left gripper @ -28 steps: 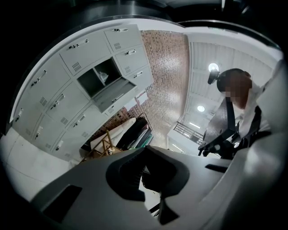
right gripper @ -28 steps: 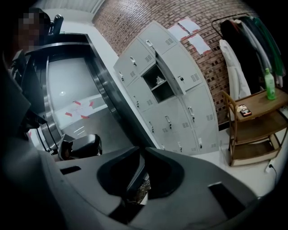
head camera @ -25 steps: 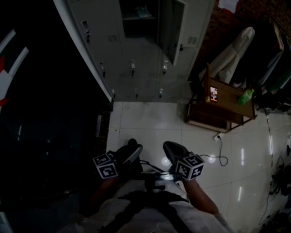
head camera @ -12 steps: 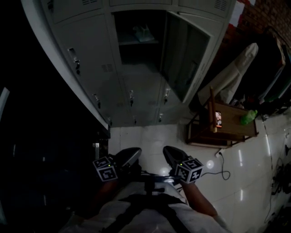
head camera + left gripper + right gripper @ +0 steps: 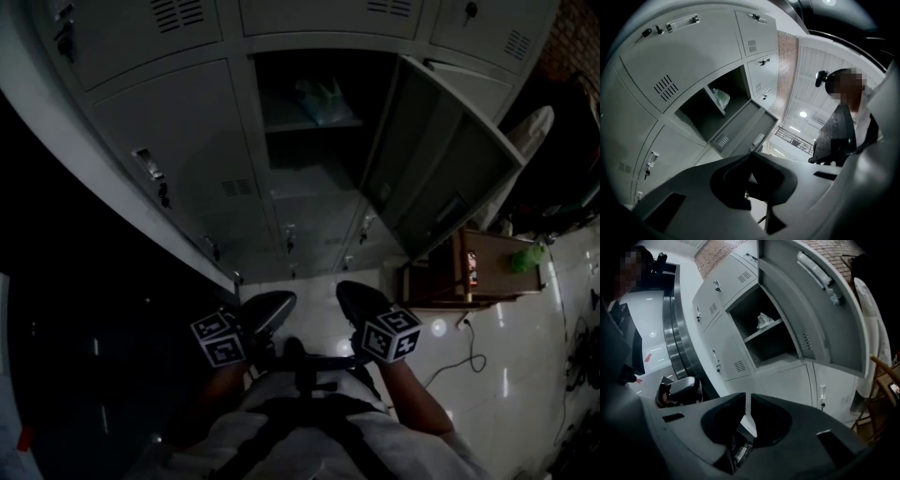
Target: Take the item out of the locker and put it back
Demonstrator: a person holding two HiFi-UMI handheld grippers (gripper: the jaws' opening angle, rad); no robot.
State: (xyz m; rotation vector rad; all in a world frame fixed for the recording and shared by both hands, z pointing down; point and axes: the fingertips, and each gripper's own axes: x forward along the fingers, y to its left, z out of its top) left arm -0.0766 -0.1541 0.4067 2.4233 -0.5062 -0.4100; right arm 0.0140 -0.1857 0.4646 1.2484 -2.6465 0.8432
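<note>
1. While the door [image 5: 441, 173] stands wide open, the bag [image 5: 323, 98] sits on the locker's [image 5: 255, 141] shelf [image 5: 289, 127].
2. Left gripper [image 5: 751, 157]: jaws together, empty, low before the locker.
3. Right gripper [image 5: 746, 401]: jaws nearly touching, empty.

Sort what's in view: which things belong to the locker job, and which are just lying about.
Job:
- open locker
- its door
- pale item on the shelf
- left gripper
- right gripper

Lying about:
- wooden table
- green thing on it
- pale draped cover
</note>
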